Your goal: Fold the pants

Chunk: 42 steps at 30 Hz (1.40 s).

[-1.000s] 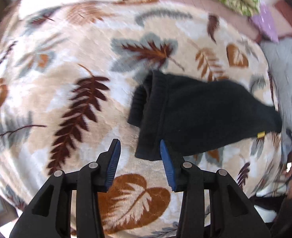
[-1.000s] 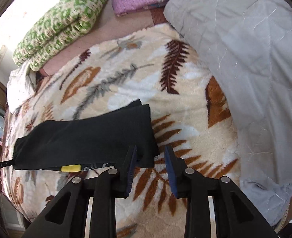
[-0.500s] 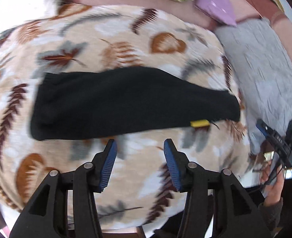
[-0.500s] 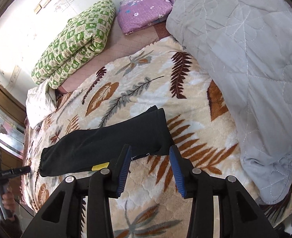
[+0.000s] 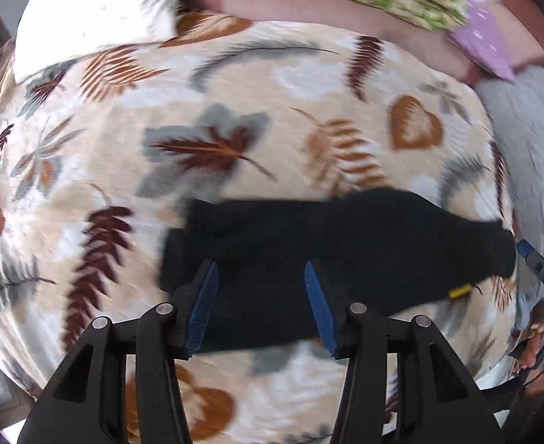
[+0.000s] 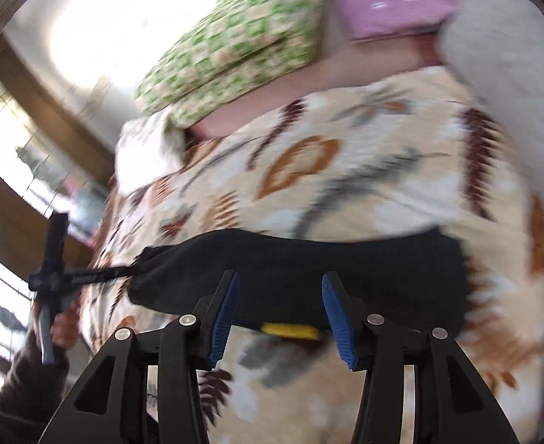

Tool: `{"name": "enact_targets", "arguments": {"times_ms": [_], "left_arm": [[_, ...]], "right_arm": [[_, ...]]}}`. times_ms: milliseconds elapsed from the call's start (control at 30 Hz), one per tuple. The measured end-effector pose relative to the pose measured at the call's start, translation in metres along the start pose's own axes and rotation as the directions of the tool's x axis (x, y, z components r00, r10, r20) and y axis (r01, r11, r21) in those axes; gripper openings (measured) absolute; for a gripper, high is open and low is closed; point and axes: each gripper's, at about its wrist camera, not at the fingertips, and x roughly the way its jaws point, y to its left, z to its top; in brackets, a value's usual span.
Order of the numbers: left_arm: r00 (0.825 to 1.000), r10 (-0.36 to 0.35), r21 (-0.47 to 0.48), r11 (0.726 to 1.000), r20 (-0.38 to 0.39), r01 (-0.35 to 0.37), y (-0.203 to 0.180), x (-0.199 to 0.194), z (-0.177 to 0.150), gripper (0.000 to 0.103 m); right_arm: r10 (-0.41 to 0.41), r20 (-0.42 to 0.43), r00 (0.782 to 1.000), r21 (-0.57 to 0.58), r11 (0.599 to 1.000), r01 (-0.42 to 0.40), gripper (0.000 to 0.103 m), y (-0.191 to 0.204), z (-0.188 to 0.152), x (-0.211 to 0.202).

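Note:
Black pants [image 5: 346,255] lie folded lengthwise as a long dark strip on a leaf-print blanket [image 5: 235,111], with a small yellow tag [image 5: 460,291] at the near edge. My left gripper [image 5: 261,307] is open and empty, hovering over the strip's left part. In the right wrist view the pants [image 6: 309,262] stretch across the frame, the yellow tag [image 6: 289,330] at the near edge. My right gripper [image 6: 279,314] is open and empty, above the near edge by the tag. Both views are blurred by motion.
A green checked quilt [image 6: 235,44] and a purple folded cloth [image 6: 394,0] lie at the bed's far side. A grey quilt [image 5: 538,140] lies to the right and a white pillow [image 5: 98,11] at the far left. The other gripper [image 6: 55,277] shows at the left.
Both grippers stayed open and moved in over the pants. The left view swung so the pants sit under its fingers; the right gripper moved left along the strip to the yellow tag.

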Motion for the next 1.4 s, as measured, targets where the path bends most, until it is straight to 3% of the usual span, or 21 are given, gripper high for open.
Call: {"name": "enact_targets", "arguments": {"times_ms": [67, 167, 300, 400, 500, 700, 767, 900, 1067, 1167, 1400], "left_arm": [[0.999, -0.013, -0.032, 0.999, -0.051, 0.011, 0.035, 0.009, 0.017, 0.048], [0.994, -0.028, -0.047, 0.999, -0.106, 0.023, 0.067, 0.024, 0.031, 0.048], [0.987, -0.069, -0.057, 0.996, -0.146, 0.061, 0.085, 0.043, 0.038, 0.048], [0.97, -0.151, -0.051, 0.988, -0.191, 0.144, 0.083, 0.057, 0.039, 0.048], [0.956, -0.207, -0.026, 0.978, -0.21, 0.206, 0.073, 0.06, 0.041, 0.048], [0.95, -0.22, 0.013, 0.973, -0.22, 0.229, 0.051, 0.071, 0.048, 0.047], [0.958, -0.207, 0.025, 0.976, -0.2, 0.216, 0.045, 0.07, 0.045, 0.025], [0.967, -0.211, -0.003, 0.977, -0.143, 0.212, 0.047, 0.064, 0.04, 0.005], [0.973, -0.214, -0.057, 0.976, -0.085, 0.21, 0.061, 0.061, 0.041, 0.005], [0.971, -0.22, -0.054, 0.975, -0.09, 0.216, 0.062, 0.063, 0.039, 0.005], [0.972, -0.224, -0.062, 0.973, -0.064, 0.22, 0.062, 0.058, 0.037, 0.005]], "right_arm": [[0.03, -0.06, 0.998, -0.067, 0.997, -0.034, 0.05, 0.026, 0.015, 0.039], [0.013, -0.16, 0.987, -0.171, 0.984, -0.04, 0.051, 0.062, 0.037, 0.102], [-0.059, -0.247, 0.967, -0.288, 0.957, -0.015, 0.05, 0.093, 0.054, 0.174], [-0.09, -0.278, 0.956, -0.284, 0.959, 0.008, 0.05, 0.092, 0.061, 0.203], [-0.104, -0.283, 0.953, -0.266, 0.964, 0.026, 0.05, 0.087, 0.064, 0.214], [-0.119, -0.292, 0.949, -0.259, 0.965, 0.041, 0.05, 0.085, 0.064, 0.215], [-0.12, -0.286, 0.951, -0.256, 0.966, 0.044, 0.05, 0.085, 0.066, 0.215], [-0.132, -0.277, 0.952, -0.231, 0.971, 0.068, 0.05, 0.075, 0.074, 0.216], [-0.153, -0.301, 0.941, -0.224, 0.971, 0.086, 0.051, 0.067, 0.076, 0.23], [-0.08, -0.361, 0.929, -0.191, 0.982, 0.01, 0.051, 0.068, 0.067, 0.237], [-0.143, -0.412, 0.9, -0.343, 0.939, -0.007, 0.052, 0.09, 0.051, 0.241]]}}
